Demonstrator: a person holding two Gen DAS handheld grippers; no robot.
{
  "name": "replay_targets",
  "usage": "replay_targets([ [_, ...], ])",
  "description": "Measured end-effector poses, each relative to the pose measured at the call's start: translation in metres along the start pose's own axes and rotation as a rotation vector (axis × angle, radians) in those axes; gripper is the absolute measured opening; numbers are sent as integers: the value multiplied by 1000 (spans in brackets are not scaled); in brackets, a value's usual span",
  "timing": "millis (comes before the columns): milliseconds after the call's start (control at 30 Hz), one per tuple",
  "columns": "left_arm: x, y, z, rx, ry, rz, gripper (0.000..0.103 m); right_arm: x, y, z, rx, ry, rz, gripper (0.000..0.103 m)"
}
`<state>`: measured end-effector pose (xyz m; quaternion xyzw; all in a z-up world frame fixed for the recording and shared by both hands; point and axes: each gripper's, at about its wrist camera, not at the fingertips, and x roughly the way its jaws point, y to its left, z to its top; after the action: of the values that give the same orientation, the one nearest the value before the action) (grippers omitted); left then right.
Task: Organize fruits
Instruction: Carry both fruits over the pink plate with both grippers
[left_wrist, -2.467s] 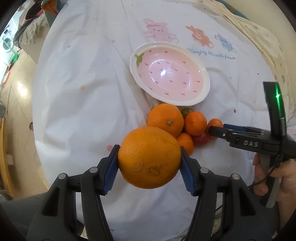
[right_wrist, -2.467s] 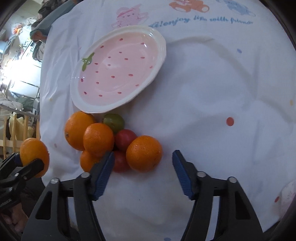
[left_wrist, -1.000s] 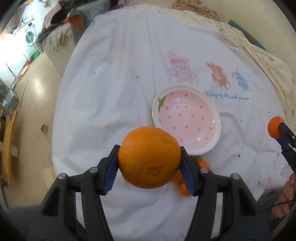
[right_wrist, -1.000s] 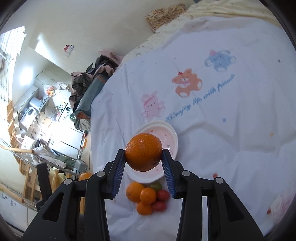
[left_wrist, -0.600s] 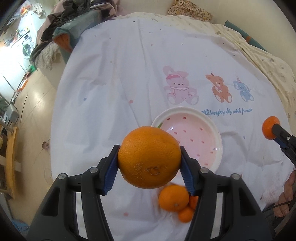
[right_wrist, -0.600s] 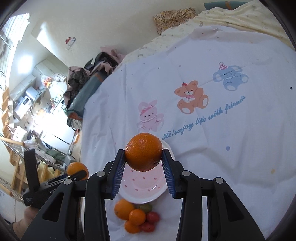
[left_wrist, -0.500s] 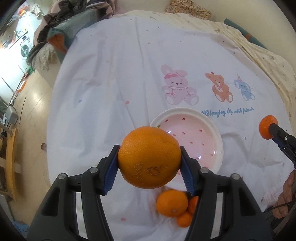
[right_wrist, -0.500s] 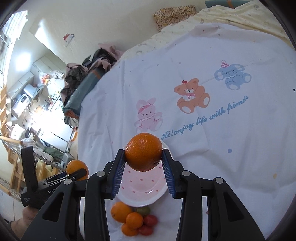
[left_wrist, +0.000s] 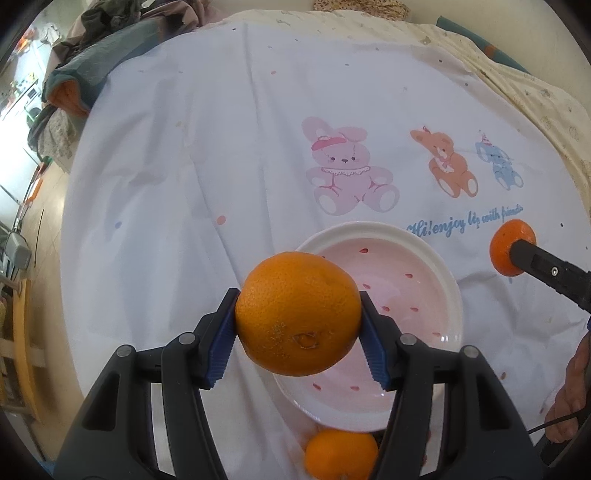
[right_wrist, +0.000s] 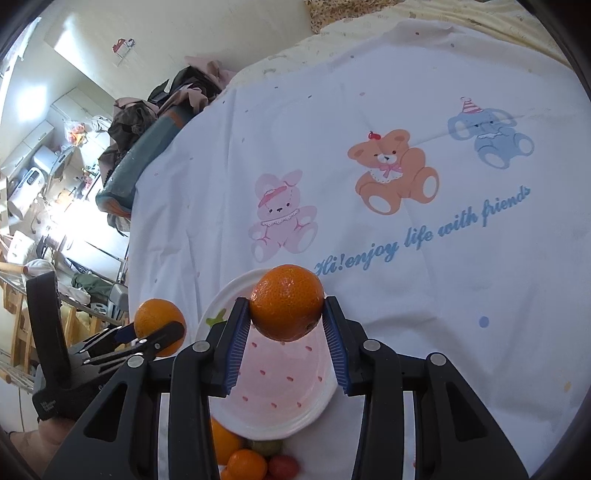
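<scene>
Left gripper (left_wrist: 298, 345): clenched on a large orange (left_wrist: 298, 313), held between the blue pads (left_wrist: 221, 347) at lower centre of the left wrist frame. The fruit is seen in front of the left part of the pink bowl (left_wrist: 448, 295); contact with the bowl cannot be told.

Right gripper (right_wrist: 286, 341): clenched on a smaller orange (right_wrist: 287, 302), gripped at centre of the right wrist frame, seen over the far rim of the same bowl (right_wrist: 314, 411).

Cross-views: the smaller orange (left_wrist: 511, 246) and one black finger of the right gripper are seen at the right edge of the left wrist frame, right of the bowl. The large orange (right_wrist: 159, 322) in the left gripper (right_wrist: 147, 334) is seen at lower left of the right wrist frame, just left of the bowl rim.

Bowl: white rim, pink inside with red specks, set on a white tablecloth (right_wrist: 424, 314) printed with a pink rabbit (right_wrist: 282, 218), an orange bear (right_wrist: 393, 170), a blue elephant (right_wrist: 487, 136) and blue script.

Remaining fruit pile (right_wrist: 255, 458) lies on the cloth against the near rim of the bowl, bottom centre of the right wrist frame: oranges, one greenish piece, one red piece. In the left wrist frame only one orange of the pile (left_wrist: 340, 454) is seen clearly, bottom centre.

A hand (left_wrist: 570, 398) is partly seen at the lower right edge of the left wrist frame.
</scene>
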<state>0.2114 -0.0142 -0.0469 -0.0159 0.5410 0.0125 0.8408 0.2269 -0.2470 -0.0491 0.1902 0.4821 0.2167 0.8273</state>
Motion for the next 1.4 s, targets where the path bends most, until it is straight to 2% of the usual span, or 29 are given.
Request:
replay_targets([
  [267,29,-2,2,2,42,-11,57,32,-11,4,27,64,10,42],
  [400,41,-7,-1,28,61,-42,57,51,-16,5,47,115,18,42],
  [600,58,-9,1,37,95,-37,57,76,-16,3,45,182,25,42],
  [800,61,-16,-3,79,66,-26,57,87,-16,-3,22,226,2,43],
  [933,68,-27,-5,147,67,3,58,87,-16,-4,26,222,7,44],
  [1033,71,-29,-6,138,89,-10,58,87,-17,-3,34,217,8,44],
  [1400,71,-32,-9,145,71,3,59,85,-19,-2,57,224,9,44],
])
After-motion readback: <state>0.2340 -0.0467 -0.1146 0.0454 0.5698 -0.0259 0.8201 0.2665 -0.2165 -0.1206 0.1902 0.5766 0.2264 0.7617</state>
